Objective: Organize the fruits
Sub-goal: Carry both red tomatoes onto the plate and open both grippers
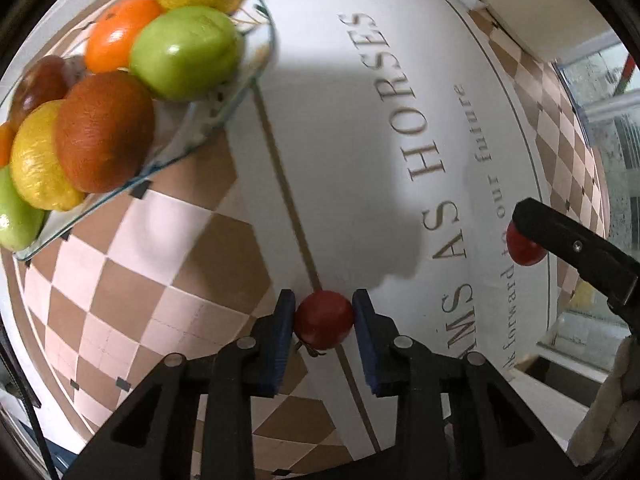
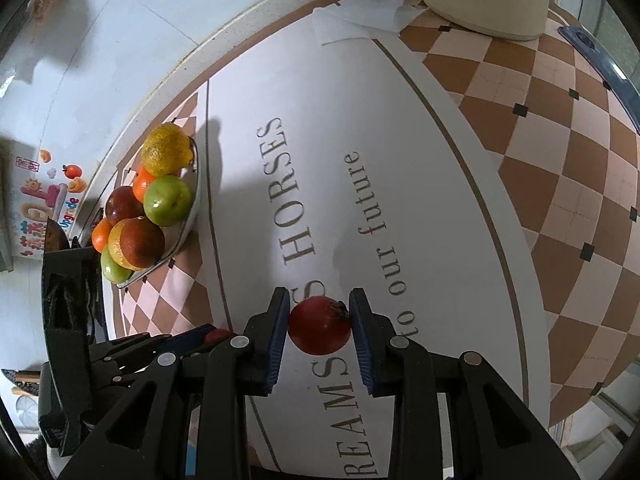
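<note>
Each tool is clamped on a red fruit: left tool (image 1: 323, 322), right tool (image 2: 319, 324). Carry them toward the bowl (image 1: 224, 116) at 10 o'clock; lower gently onto gaps, since piled fruit may roll.

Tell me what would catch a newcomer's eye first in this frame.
Each hand-held gripper clamps a small red fruit between blue pads: the left hand-held gripper holds one red fruit, the right hand-held gripper another red fruit with a dark calyx. Next comes the glass dish at the left, piled with green, orange, yellow and dark red fruit, on a checkered tablecloth printed with large lettering.
</note>
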The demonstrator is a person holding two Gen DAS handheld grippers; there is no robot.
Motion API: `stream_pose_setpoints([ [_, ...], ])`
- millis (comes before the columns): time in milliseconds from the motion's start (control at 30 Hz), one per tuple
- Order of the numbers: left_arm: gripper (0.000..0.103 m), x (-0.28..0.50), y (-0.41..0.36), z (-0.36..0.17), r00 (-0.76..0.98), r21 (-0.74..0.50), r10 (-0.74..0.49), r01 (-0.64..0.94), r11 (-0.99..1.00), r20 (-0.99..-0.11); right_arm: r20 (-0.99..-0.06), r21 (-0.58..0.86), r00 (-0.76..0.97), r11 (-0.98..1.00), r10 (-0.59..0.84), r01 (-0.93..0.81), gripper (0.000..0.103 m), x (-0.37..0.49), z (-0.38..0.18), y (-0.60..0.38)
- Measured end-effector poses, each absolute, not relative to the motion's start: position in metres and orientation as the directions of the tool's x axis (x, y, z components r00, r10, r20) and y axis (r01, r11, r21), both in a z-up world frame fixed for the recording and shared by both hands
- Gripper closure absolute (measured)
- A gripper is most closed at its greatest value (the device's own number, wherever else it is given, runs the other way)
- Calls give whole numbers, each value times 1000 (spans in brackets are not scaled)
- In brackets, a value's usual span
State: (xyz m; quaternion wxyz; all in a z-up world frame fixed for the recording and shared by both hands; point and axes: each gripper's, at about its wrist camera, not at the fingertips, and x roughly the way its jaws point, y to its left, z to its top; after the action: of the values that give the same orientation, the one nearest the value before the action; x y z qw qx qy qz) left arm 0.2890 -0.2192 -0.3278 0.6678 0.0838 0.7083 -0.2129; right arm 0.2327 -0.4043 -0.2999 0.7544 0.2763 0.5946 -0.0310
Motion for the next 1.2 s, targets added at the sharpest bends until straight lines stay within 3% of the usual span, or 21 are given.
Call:
stream_pose_setpoints([
  [133,76,294,-196,-304,-64,-238,-230,334,912,-971,-891,432,310,827,331,359,70,244,-297,-399],
  [300,76,314,-143,-256,20,-330,-339,183,926,-941,-807,586,323,738,494,335,70,275,-303,-377],
  [567,76,354,-39,-218,185,-405,-388,-63,912,-903,-727,687,314,641,611,342,70,329,-324,-330],
  [900,76,399,41,-268,207,-424,-374,-322,846,-904,-750,661,317,642,580,390,70,347,-336,-311],
  [1200,76,421,54,-309,174,-433,-397,-390,813,-901,-783,622,335,664,524,414,69,349,-335,-306],
])
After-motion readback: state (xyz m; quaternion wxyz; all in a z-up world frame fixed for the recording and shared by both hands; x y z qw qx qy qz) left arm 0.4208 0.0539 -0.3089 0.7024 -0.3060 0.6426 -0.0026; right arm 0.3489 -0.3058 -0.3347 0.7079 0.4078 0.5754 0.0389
